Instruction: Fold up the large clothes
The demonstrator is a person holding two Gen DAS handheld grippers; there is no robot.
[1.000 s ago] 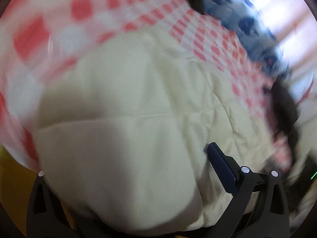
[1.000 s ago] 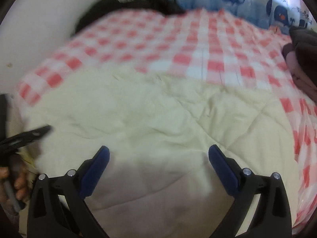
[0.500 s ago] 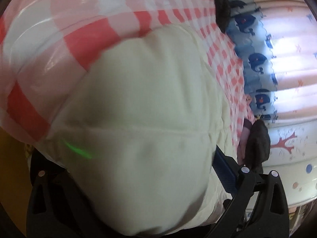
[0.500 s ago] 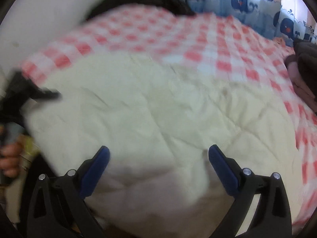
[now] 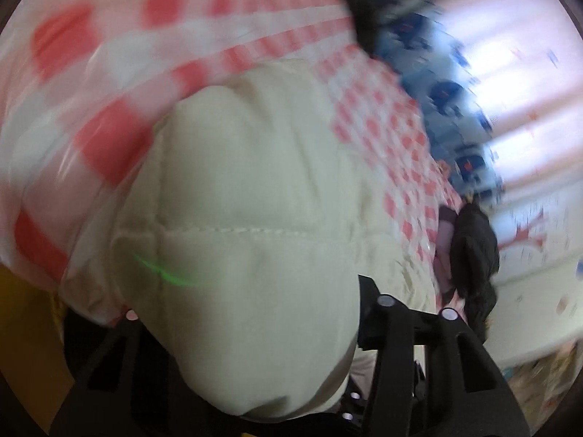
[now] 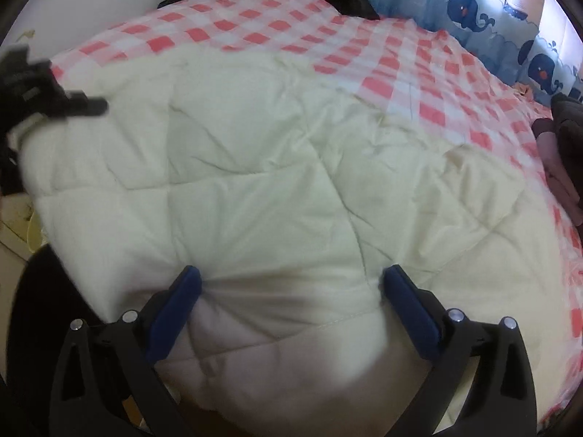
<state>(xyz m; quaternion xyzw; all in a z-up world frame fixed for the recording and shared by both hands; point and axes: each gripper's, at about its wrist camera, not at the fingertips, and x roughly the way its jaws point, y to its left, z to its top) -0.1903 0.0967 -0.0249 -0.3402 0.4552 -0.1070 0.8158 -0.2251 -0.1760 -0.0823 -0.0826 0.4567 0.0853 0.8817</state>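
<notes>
left gripper (image 5: 247, 313): jaws have just been closing, now narrow and clamped on a bunched corner of the cream quilt (image 6: 277, 189); its pads are buried in the fabric. View is blurred. Quilt bulges up and away ahead of the claw

right gripper (image 6: 289, 287): jaws wide, blue pads (image 6: 408, 313) either side of the quilt's near edge, a fold pushed up between them, tips touching fabric but not pinching it

quilt spreads ahead of right claw over the red-and-white checked bedsheet (image 6: 419, 73); left gripper at its far-left corner; whale-print curtain (image 6: 470, 11) beyond the bed; dark clothes pile (image 6: 568, 134) far right
</notes>
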